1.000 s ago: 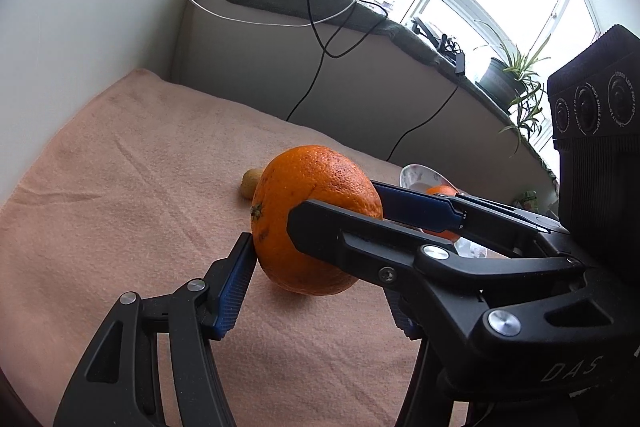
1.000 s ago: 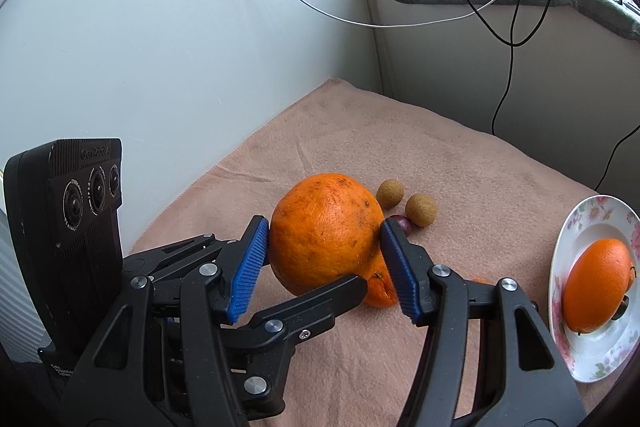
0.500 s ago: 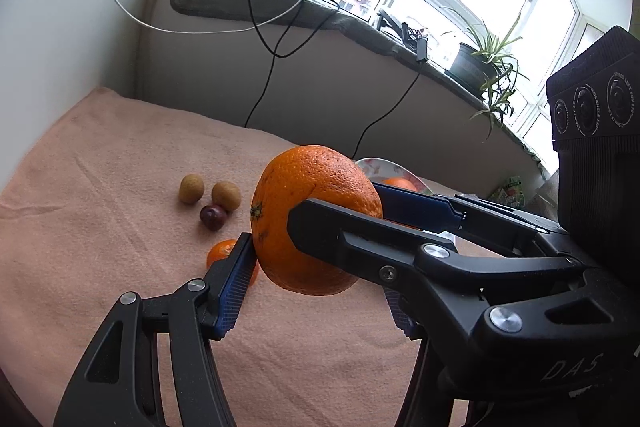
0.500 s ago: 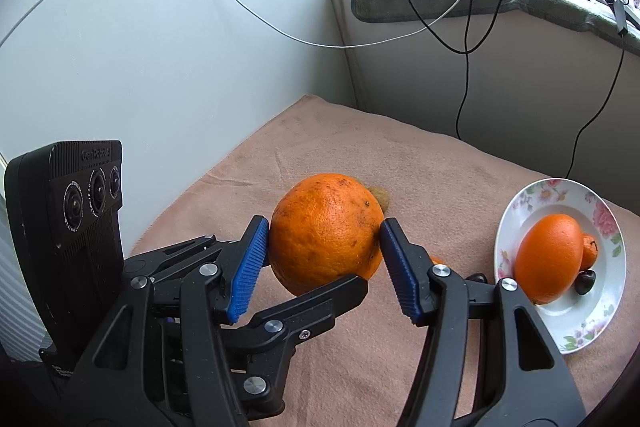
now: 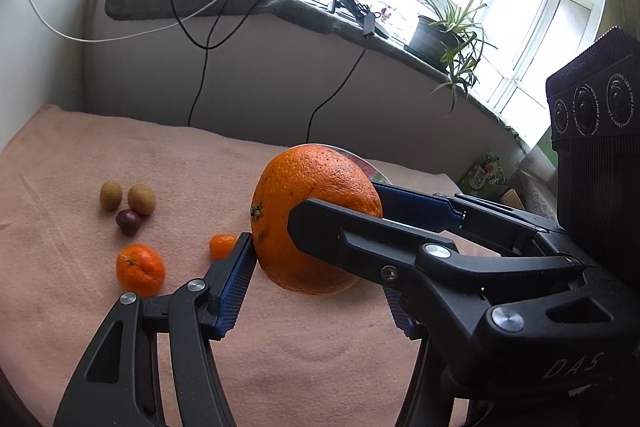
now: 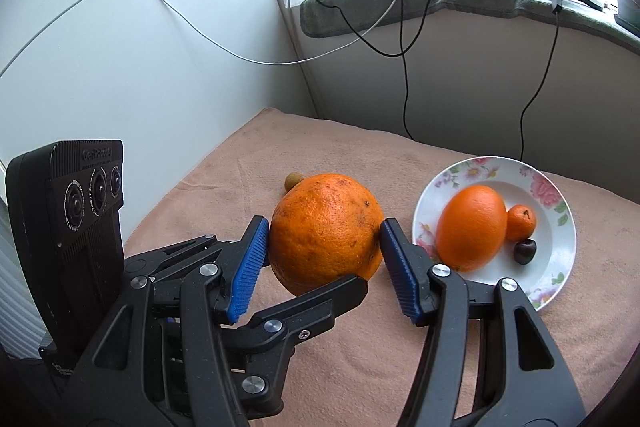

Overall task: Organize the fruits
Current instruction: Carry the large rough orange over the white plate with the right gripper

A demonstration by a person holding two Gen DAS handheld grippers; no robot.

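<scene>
Both tongs clamp one orange above the towel, left of the plate.

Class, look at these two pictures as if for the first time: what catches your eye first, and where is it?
A big orange held off the pink cloth, pinched from two sides by both tools, the right tool and the left tool. Next, the flowered plate to its right, holding another orange, a mandarin and a dark fruit.
</scene>
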